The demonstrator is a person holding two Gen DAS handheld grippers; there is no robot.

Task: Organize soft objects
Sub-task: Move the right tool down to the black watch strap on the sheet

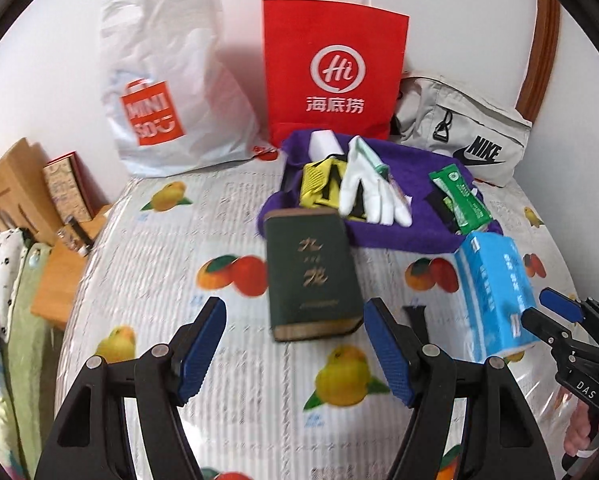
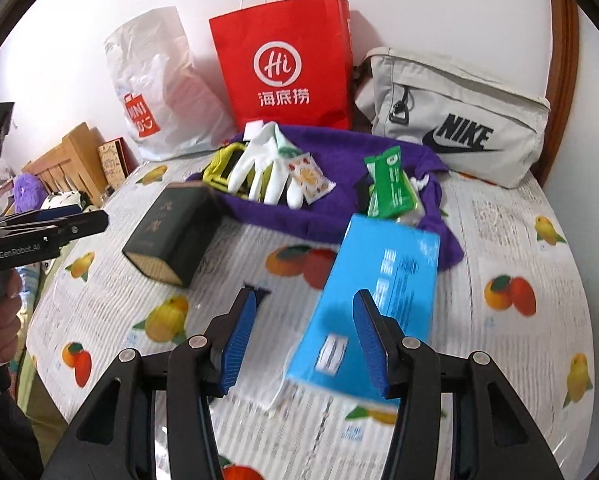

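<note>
the left gripper (image 1: 293,348) hangs over the table with its two ribbed blue pads spread wide and nothing between them; the dark green box (image 1: 311,276), a rigid rectangular block with gold characters on its face, lies flat on the table just ahead of the fingertips. the right gripper (image 2: 305,340) is also spread wide, and the blue tissue pack (image 2: 373,304), a soft plastic-wrapped brick with white print, lies tilted between and ahead of its pads; whether either pad touches the pack cannot be told. the table wears a glossy, ridged fruit-print cover (image 1: 227,216) patterned with oranges and lemons. farther back lies one fuzzy purple towel (image 1: 403,172), rumpled, carrying one smooth white rubber glove (image 1: 369,192) with its fingers splayed, one yellow and black mesh piece (image 1: 319,184), one small white block (image 1: 323,142), one crinkled green wipes packet (image 1: 461,200) and one small sachet (image 2: 311,178) printed with citrus slices. against the wall stand three bags: one wrinkled white plastic bag (image 1: 167,80) with an orange logo, one stiff red paper bag (image 1: 331,64) with white cord handles, and one beige fabric pouch (image 2: 459,120) with a black swoosh.
</note>
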